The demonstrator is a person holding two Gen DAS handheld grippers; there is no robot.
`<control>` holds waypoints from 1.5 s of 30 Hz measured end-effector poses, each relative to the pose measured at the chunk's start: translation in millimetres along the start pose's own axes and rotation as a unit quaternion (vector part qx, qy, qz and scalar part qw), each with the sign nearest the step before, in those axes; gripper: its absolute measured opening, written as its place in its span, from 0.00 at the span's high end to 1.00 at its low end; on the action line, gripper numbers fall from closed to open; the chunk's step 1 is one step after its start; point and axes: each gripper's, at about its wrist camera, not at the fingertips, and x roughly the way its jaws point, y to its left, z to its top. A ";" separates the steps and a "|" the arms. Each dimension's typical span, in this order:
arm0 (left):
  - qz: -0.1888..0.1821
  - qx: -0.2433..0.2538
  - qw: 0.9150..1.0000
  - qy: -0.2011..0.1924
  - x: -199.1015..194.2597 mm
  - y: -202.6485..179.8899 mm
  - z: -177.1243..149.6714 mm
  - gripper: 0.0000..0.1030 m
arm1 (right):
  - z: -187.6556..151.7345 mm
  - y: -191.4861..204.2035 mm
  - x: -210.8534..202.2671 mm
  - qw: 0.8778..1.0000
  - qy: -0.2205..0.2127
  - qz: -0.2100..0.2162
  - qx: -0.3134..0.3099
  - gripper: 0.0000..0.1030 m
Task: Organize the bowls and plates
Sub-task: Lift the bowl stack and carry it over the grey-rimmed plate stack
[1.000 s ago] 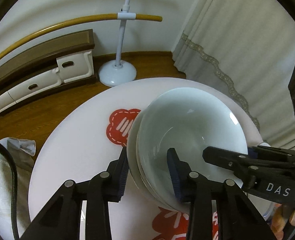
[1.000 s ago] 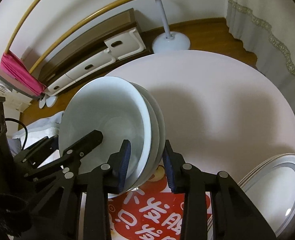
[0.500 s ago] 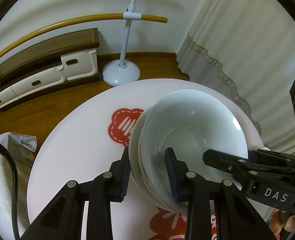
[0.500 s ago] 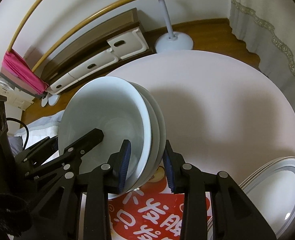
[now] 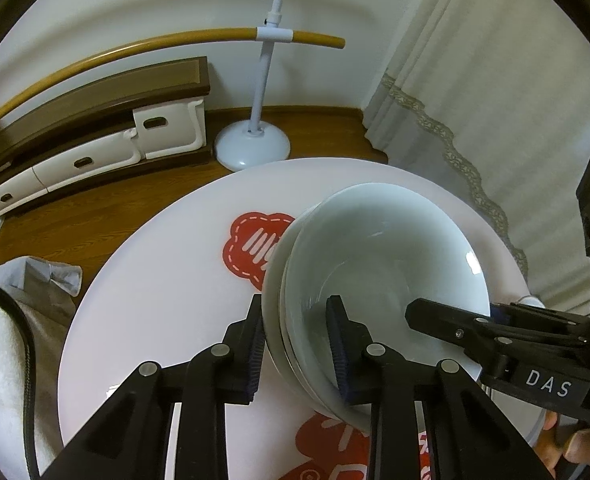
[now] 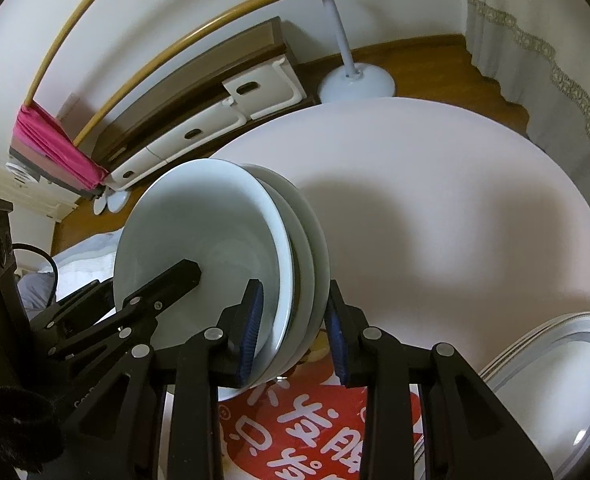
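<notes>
"DAS" in white on the right hand-held gripper (image 5: 495, 312)

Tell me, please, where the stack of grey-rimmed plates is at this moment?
In the right wrist view, the stack of grey-rimmed plates lies at the table's near right edge, right of the right gripper and apart from the nested bowls.

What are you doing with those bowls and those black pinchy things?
A person is tidying dishes on the round white table. Three pale bowls sit nested in a stack of bowls. The left gripper is closing over the stack's rim on one side, and the right gripper straddles the rim on the other. A stack of plates waits nearby.
</notes>
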 end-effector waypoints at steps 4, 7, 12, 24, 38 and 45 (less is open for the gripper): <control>0.001 -0.004 1.000 -0.002 -5.3 0.5 -2.8 0.76 | -4.3 -0.9 -0.8 1.000 0.005 0.009 -0.001 0.70; 0.004 -0.005 1.000 -0.004 -10.4 -0.3 -5.1 0.76 | -6.0 0.5 -2.0 1.000 0.006 0.012 -0.003 0.70; 0.006 -0.003 1.000 -0.007 -19.1 -5.6 -8.8 0.76 | -10.9 0.9 -8.9 1.000 0.005 0.017 -0.005 0.70; 0.004 0.003 1.000 -0.023 -52.1 -28.2 -30.9 0.76 | -30.2 -5.4 -37.1 1.000 -0.004 0.031 -0.006 0.70; -0.003 0.030 0.998 -0.051 -103.0 -81.9 -72.5 0.76 | -67.8 -30.4 -101.5 0.998 -0.036 0.041 -0.007 0.70; -0.015 0.045 0.997 -0.058 -118.5 -119.0 -98.0 0.76 | -91.2 -53.7 -136.2 0.998 -0.054 0.035 -0.001 0.70</control>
